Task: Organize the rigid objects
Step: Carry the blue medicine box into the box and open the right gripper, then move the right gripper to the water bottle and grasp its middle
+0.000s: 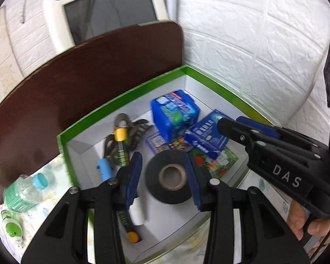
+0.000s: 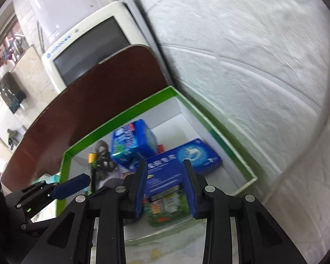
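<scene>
Tape roll (image 1: 168, 177) sits between the left claw's (image 1: 164, 177) parted pads, inside the green box (image 1: 121, 94). Right claw (image 2: 166, 186) hovers part-open, empty, over boxed items. Bottles left of the claw await sorting.

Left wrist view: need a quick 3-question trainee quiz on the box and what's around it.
1. True or false: the black roll of tape lies inside the green-rimmed white cardboard box.
2. Which lies outside the box? A) blue plastic case B) clear plastic bottle with a light-blue cap C) dark hair claw clip
3. Fill in: the thing between the pads of the left gripper is the ___.
Key: 1 true; 2 B; 3 roll of tape.
</scene>
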A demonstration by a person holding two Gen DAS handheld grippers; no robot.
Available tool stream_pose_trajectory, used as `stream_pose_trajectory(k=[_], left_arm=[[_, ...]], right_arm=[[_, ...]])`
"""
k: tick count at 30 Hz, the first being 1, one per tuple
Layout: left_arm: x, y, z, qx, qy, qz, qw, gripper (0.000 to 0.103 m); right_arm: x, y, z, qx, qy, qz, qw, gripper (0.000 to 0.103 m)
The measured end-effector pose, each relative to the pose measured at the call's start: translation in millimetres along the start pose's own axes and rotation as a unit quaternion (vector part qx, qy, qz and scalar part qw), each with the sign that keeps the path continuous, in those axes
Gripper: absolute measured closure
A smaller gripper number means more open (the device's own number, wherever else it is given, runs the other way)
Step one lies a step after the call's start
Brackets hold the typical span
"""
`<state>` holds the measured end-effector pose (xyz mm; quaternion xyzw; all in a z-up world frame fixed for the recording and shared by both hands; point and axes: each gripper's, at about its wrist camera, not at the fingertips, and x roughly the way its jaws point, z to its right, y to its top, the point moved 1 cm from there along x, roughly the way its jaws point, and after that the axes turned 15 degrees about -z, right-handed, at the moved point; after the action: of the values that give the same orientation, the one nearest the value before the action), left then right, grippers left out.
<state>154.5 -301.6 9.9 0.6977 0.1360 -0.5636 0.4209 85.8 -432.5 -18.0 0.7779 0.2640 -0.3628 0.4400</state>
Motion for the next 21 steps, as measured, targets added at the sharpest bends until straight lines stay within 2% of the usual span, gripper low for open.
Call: stream_pose_trajectory(k=[4,6,7,10,13,16,18,21], left_arm=[[-17,-16,-35,-0.04,0.025,0.019,0.9987,0.06],[-24,-26,-59,-0.068,0.039,0.027,0.9965,0.052],[-27,-32,-74,-0.086,0.044,0.03,0.9949,0.052],[-33,-51,-119,-0.139,0.056,0.034,0.9881,0.051],[-36,-73,-162,-0.198,0.065,0.034,0.9774,0.047],[-39,-92,-203,-0.24,0.09,0.034,0.9661,0.043],[-41,-100,-226,-0.252,0.112,0.029,0.9608,0.042],[-43,-106,-256,-0.272,0.117,0.031,0.9546,0.04]], right_arm=[[-2,-3,-31,-0.034,0.015,-0.002,0.999,0.068],[-1,-3,-46,-0.048,0.028,-0.009,0.998,0.068],[0,-4,-55,-0.056,0.039,-0.015,0.998,0.068],[5,-8,-86,-0.092,0.066,-0.039,0.993,0.068],[19,-13,-120,-0.125,0.095,-0.073,0.985,0.068],[30,-19,-152,-0.154,0.103,-0.096,0.978,0.061],[40,-25,-175,-0.184,0.109,-0.118,0.97,0.046],[57,-29,-204,-0.206,0.137,-0.151,0.957,0.041]])
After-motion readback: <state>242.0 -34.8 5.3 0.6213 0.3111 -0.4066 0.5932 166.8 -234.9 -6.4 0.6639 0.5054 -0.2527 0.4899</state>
